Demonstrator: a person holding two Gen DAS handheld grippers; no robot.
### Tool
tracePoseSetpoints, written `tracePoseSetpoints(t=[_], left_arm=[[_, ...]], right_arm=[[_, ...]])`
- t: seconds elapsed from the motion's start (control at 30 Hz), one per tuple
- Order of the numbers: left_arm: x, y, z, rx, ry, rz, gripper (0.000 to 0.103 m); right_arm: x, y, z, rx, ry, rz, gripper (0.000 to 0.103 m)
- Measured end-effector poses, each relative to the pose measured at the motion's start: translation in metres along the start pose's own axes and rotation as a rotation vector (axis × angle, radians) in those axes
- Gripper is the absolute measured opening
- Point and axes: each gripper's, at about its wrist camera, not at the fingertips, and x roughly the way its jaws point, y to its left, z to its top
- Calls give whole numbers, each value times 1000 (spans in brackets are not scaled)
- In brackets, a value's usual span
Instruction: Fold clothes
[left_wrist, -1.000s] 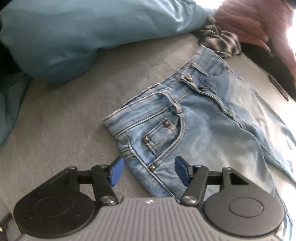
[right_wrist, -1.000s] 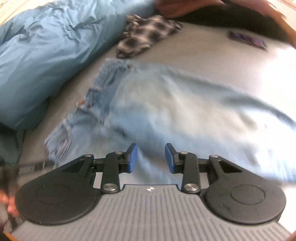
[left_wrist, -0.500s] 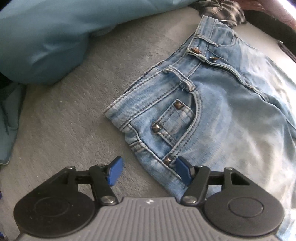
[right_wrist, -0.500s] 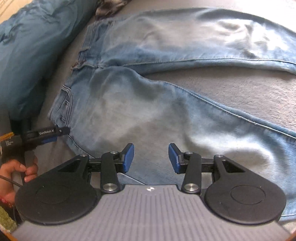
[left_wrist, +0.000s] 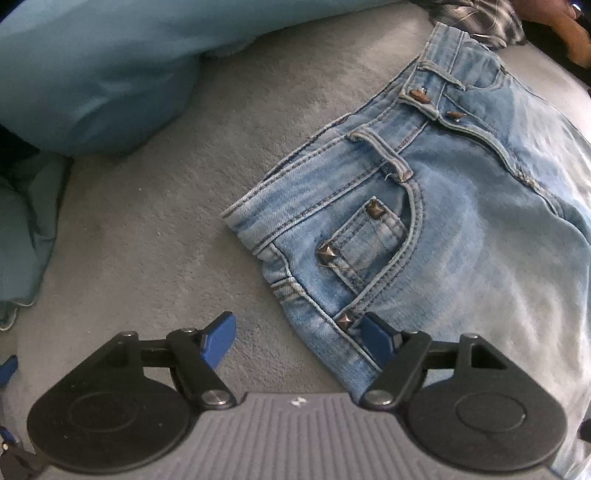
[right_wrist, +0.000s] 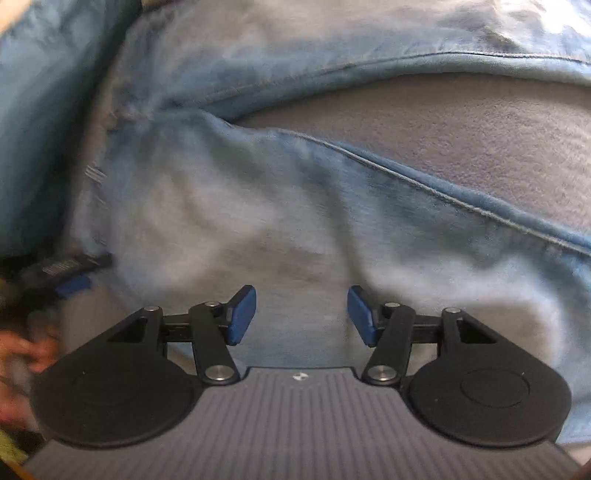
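A pair of light blue jeans (left_wrist: 461, 229) lies flat on a grey fleece surface (left_wrist: 155, 240), waistband toward the upper left and front pocket up. My left gripper (left_wrist: 299, 338) is open and empty, straddling the jeans' hip edge below the pocket rivet. In the right wrist view the jeans (right_wrist: 229, 206) fill the frame with the legs spread apart and grey fleece (right_wrist: 461, 140) between them. My right gripper (right_wrist: 301, 314) is open and empty, close over the near leg's thigh.
A teal-blue duvet (left_wrist: 110, 62) is bunched at the upper left; it also shows in the right wrist view (right_wrist: 40, 103). A plaid garment (left_wrist: 484, 18) lies beyond the waistband. The other gripper (right_wrist: 70, 269) and a hand (right_wrist: 22, 354) show at the left.
Both grippers have moved closer to the jeans. The right gripper dropped toward the near leg and its jaws opened wider. The left gripper shifted left along the hip edge.
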Motion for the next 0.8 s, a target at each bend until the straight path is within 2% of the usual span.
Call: tracePoseSetpoints(t=[0.1, 0.17, 0.23, 0.33, 0.43, 0.67, 0.8], left_arm=[[-3, 0, 0, -4, -7, -5, 75], [-5, 0, -1, -7, -12, -8, 75], [-8, 0, -1, -10, -17, -12, 74], [-11, 0, -2, -14, -24, -17, 73], [-14, 1, -2, -21, -31, -25, 68], [-9, 22, -6, -99, -53, -120, 58], [-7, 33, -8, -144, -66, -175, 47]], right_arm=[[-4, -4, -13, 133, 8, 180, 57], [8, -11, -30, 270, 58, 295, 58], [26, -21, -53, 456, 117, 386, 58], [47, -35, -91, 709, 135, 468, 58], [61, -41, -117, 865, 128, 480, 58], [81, -44, -126, 948, 39, 421, 58], [77, -43, -133, 985, -39, 398, 57]])
